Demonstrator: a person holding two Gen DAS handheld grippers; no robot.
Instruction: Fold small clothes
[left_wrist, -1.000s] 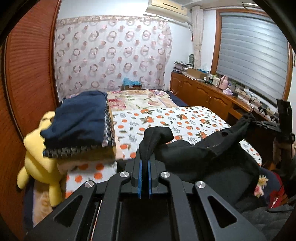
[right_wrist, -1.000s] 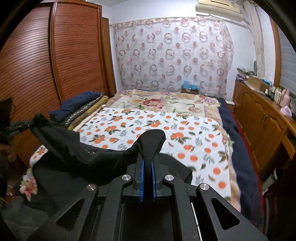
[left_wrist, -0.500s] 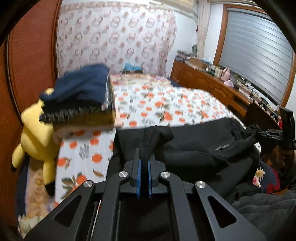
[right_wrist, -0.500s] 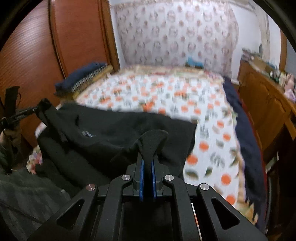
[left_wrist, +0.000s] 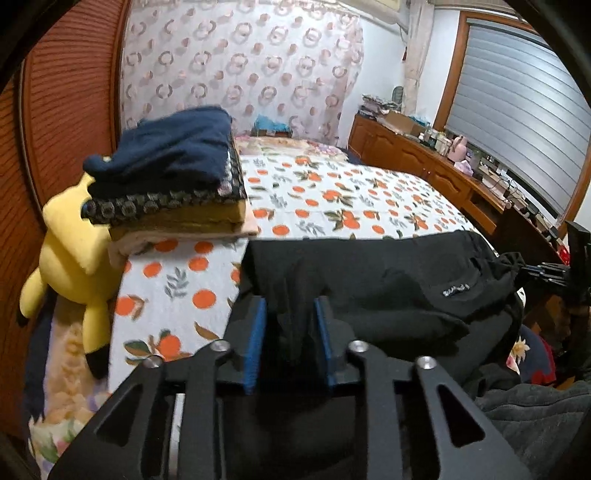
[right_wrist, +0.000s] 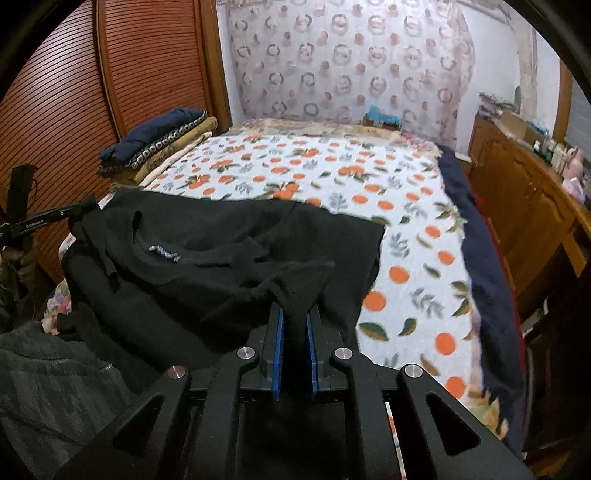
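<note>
A black shirt (right_wrist: 229, 254) lies spread on the near end of the orange-print bedspread (right_wrist: 332, 177), its neck label up. It also shows in the left wrist view (left_wrist: 369, 280). My left gripper (left_wrist: 290, 325) has its jaws parted, with a loose fold of the shirt between the blue pads. My right gripper (right_wrist: 293, 332) has its jaws slightly apart, with a shirt corner still between them. The right gripper appears at the right edge of the left wrist view (left_wrist: 546, 273), and the left gripper at the left edge of the right wrist view (right_wrist: 48, 218).
A stack of folded clothes (left_wrist: 177, 184) topped by a navy piece sits at the bed's left edge, beside a yellow plush toy (left_wrist: 70, 251). A wooden wardrobe (right_wrist: 92, 92) stands left and a cluttered wooden cabinet (left_wrist: 443, 173) right. A grey garment (right_wrist: 48, 387) lies near me.
Both grippers lowered the black shirt onto the bed, where it now lies spread. The left jaws opened wide and the right jaws parted a little.
</note>
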